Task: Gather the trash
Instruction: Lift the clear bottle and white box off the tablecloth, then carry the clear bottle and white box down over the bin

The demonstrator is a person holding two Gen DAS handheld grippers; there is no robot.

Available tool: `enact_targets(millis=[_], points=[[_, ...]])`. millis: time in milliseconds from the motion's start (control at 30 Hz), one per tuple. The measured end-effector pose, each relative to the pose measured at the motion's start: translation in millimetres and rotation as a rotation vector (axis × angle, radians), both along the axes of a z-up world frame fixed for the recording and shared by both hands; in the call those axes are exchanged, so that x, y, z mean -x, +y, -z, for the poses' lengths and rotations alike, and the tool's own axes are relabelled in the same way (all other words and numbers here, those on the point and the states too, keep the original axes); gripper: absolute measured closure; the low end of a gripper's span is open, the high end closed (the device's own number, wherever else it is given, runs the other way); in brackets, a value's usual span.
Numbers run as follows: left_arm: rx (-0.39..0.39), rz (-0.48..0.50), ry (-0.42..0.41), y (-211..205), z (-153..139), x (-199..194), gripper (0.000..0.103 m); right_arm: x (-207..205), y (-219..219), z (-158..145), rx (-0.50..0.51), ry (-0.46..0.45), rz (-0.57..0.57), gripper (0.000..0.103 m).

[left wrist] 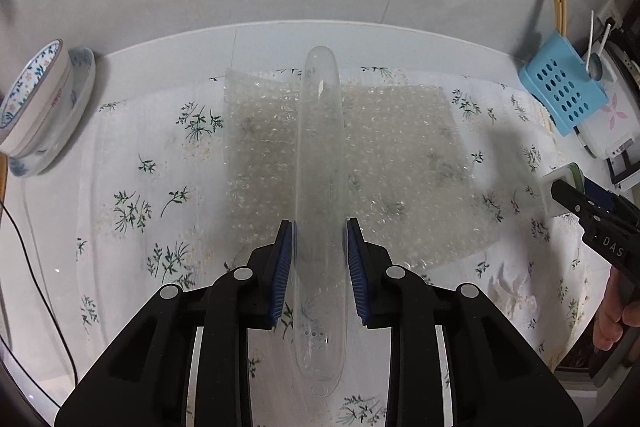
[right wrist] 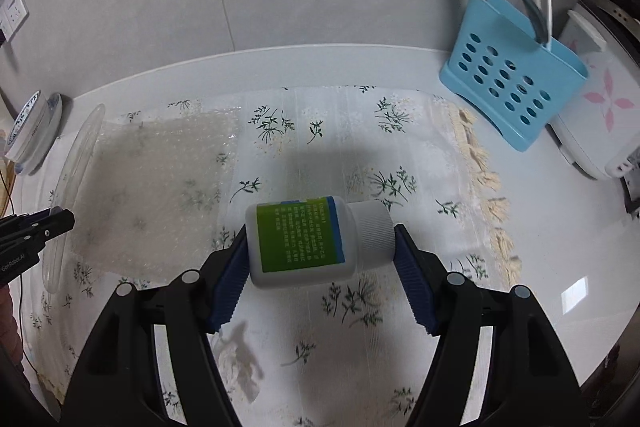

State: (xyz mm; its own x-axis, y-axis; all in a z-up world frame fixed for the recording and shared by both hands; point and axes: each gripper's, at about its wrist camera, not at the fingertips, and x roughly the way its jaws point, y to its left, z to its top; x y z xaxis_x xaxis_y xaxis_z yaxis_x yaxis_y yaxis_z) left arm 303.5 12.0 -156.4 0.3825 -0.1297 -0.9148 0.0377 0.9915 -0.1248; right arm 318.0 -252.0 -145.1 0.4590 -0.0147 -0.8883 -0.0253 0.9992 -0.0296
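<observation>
White bench under floral cloth. Left gripper [left wrist: 319,259] jaws pinching flimsy clear plastic tray [left wrist: 320,155] edge-on at twelve o'clock; right gripper [right wrist: 320,267] jaws clamping light, slick white green-labelled bottle [right wrist: 308,241] end-to-end.

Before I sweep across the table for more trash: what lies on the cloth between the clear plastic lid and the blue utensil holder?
In the left wrist view, a bubble wrap sheet lies between the clear plastic lid and blue utensil holder.

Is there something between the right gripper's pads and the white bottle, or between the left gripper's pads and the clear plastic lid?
Nothing visible. The right gripper presses directly on the white bottle, base and cap. The left gripper clamps the clear plastic lid by its edges, above the bubble wrap.
</observation>
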Motion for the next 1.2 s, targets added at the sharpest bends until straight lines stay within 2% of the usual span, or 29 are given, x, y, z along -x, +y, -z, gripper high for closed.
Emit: enact_targets(millis=[300,533,867,1200], points=[[0.026,0.015,-0.036,-15.3,-22.1,37.4,0.077,49.0,-10.0,-23.0,-0.068,-0.026,0.062,0.038],[0.032,0.016,-0.049,-27.2,-33.9,68.9,0.077,87.3,-6.0,-43.4,-0.072,-0.062,0.039,0.038],[0.040,0.014,-0.070,-42.4,-47.0,114.5,0.077,136.1,-10.3,-57.4,-0.106,-0.075,0.022,0.038],[0.049,-0.007,-0.091,-58.6,-55.8,165.8,0.077,182.5,-15.6,-71.2,-0.086,-0.093,-0.018,0.038]])
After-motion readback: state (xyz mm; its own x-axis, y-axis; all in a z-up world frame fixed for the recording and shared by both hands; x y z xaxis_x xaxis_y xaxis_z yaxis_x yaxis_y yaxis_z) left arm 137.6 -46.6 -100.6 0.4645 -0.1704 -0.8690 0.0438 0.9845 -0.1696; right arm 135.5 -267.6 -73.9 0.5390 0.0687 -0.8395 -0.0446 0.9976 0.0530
